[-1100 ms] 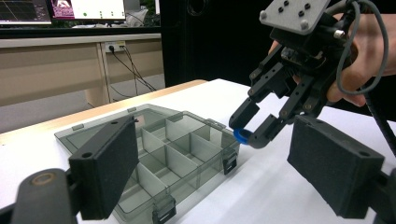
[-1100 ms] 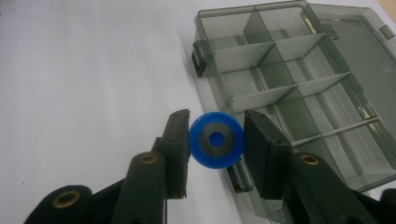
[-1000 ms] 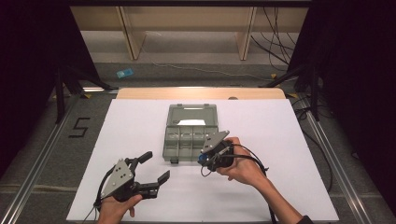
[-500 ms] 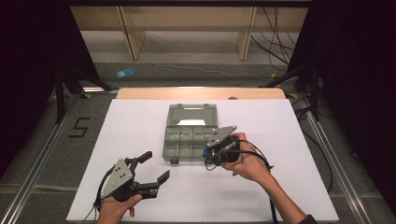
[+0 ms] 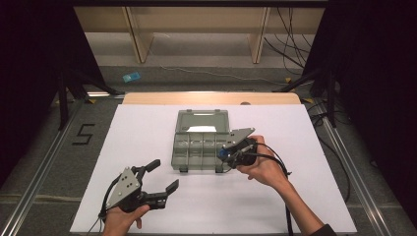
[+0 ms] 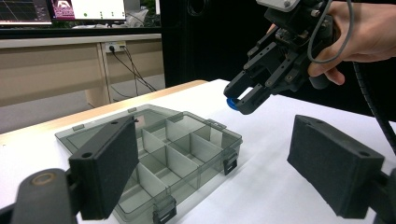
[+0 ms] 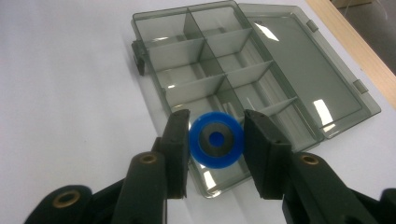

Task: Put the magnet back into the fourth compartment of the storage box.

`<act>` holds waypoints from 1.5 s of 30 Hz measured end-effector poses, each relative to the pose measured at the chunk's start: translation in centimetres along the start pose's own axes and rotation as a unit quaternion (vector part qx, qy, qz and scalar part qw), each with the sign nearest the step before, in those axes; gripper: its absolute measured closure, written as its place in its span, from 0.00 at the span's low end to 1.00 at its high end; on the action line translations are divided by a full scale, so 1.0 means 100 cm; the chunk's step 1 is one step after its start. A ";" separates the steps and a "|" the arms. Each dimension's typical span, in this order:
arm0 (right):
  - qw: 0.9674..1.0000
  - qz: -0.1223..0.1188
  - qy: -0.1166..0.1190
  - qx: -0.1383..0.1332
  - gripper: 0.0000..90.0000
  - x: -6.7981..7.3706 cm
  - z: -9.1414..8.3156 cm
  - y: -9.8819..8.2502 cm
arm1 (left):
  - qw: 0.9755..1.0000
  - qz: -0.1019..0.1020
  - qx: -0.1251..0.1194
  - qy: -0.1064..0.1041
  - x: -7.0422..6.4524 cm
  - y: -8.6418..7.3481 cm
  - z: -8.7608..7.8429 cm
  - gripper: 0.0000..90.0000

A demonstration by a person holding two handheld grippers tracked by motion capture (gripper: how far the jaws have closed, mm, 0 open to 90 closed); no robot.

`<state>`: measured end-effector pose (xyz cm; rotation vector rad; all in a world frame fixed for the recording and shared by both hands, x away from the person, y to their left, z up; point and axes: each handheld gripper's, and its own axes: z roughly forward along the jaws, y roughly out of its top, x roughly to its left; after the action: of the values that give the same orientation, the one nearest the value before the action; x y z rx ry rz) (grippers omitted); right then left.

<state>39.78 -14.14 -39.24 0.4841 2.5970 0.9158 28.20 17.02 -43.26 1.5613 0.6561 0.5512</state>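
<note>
A smoky clear compartment box [image 5: 183, 147] lies open at the table's middle, its lid [image 5: 202, 119] laid flat on the far side. My right gripper [image 5: 223, 154] hovers above the box's near right corner, shut on a blue disc [image 7: 216, 139] with a dark ring on its face. The left gripper view shows the disc [image 6: 229, 103] held above the box [image 6: 187, 140], clear of the dividers. My left gripper [image 5: 164, 174] rests near the front left of the table, jaws wide open with nothing between the pads [image 6: 107, 168].
The box's compartments [image 7: 177, 51] look empty. The white table sheet [image 5: 305, 196] has bare room on both sides of the box. A wooden strip [image 5: 211, 98] runs along the far edge. Cables trail from both grippers.
My right gripper has drifted slightly away from the person with the disc in it. The left gripper has stayed put.
</note>
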 end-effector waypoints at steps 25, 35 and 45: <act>1.000 0.008 -0.019 0.010 0.70 -0.021 0.026 -0.003 | 1.000 -0.001 0.001 -0.001 0.000 0.000 0.001 0.17; 0.999 0.014 -0.029 0.005 0.70 -0.031 0.032 0.001 | 1.000 -0.001 -0.002 -0.003 0.000 -0.001 0.001 0.17; 0.999 0.018 -0.033 0.001 0.70 -0.040 0.038 0.003 | 1.000 -0.001 0.001 -0.001 0.000 -0.001 0.000 0.17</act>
<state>45.01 -13.63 -41.01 0.5527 2.5380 0.8944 28.23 17.00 -43.32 1.5618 0.6564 0.5471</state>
